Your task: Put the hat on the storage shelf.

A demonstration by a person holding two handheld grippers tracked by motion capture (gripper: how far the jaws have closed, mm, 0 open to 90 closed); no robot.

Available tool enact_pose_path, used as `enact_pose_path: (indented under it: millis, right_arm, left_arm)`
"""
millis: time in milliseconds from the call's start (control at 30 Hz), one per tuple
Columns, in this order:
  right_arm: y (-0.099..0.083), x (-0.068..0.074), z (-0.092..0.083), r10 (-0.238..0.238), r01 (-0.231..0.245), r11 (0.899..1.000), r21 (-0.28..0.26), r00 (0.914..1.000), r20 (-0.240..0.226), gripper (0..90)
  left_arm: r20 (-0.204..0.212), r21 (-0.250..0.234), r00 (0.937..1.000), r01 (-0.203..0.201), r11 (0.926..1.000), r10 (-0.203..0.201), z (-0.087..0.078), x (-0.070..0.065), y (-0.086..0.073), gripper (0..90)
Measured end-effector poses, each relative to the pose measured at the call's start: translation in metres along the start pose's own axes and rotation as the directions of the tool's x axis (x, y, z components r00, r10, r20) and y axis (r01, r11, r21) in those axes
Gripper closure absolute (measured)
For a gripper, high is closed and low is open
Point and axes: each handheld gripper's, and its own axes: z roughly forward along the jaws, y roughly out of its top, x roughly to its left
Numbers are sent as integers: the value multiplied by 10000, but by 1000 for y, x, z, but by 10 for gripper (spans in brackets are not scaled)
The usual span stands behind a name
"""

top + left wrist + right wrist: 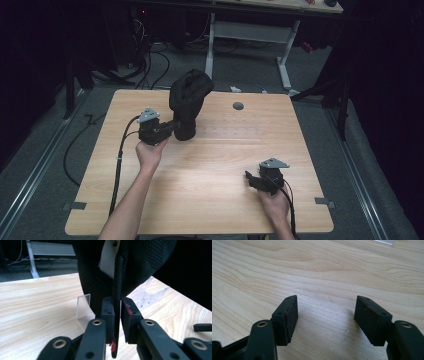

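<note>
A black fabric cap (pixel 188 97) stands upright on a clear plastic stand (pixel 83 306) at the back middle of the wooden table (pixel 210 200). Its inside shows a white label (pixel 108 260). A thin black edge of the cap (pixel 117 290) hangs down between the jaws of my left gripper (pixel 117 315). The left pad lies against that edge and a sliver of table shows by the right pad, so the jaws are slightly open. In the high view my left gripper (pixel 172 128) reaches the cap's base from the left. My right gripper (pixel 251 179) (pixel 325 315) rests open and empty near the table's front right.
A clear perforated plate (pixel 150 297) lies flat on the table just right of the cap. A round grey grommet (pixel 238 106) sits near the far edge. Beyond the table stand white desk legs (pixel 285 60), with cables on the floor (pixel 155 65).
</note>
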Motion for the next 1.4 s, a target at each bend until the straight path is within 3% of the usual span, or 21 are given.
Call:
enact_pose_path:
  millis: [167,200,300,633,1400]
  right_arm:
    - [0,0,0,10,-10,10000,3,10000,-2,358]
    - [0,0,0,6,-6,10000,1,10000,0,357]
    - [0,0,0,25,-25,10000,7,10000,-2,358]
    - [0,0,0,5,-5,10000,0,10000,0,357]
    - [0,0,0,6,-6,10000,-1,10000,-1,357]
  left_arm:
    - [-160,90,9998,105,9999,-104,-2,1,1,734]
    - [-210,145,9997,155,9998,-152,-2,1,1,674]
    - [-337,247,9993,196,9995,-188,-4,1,1,609]
    - [-382,484,9991,197,9986,-179,-18,0,2,473]
    - [-262,585,9982,546,9968,-532,-61,-4,-6,421]
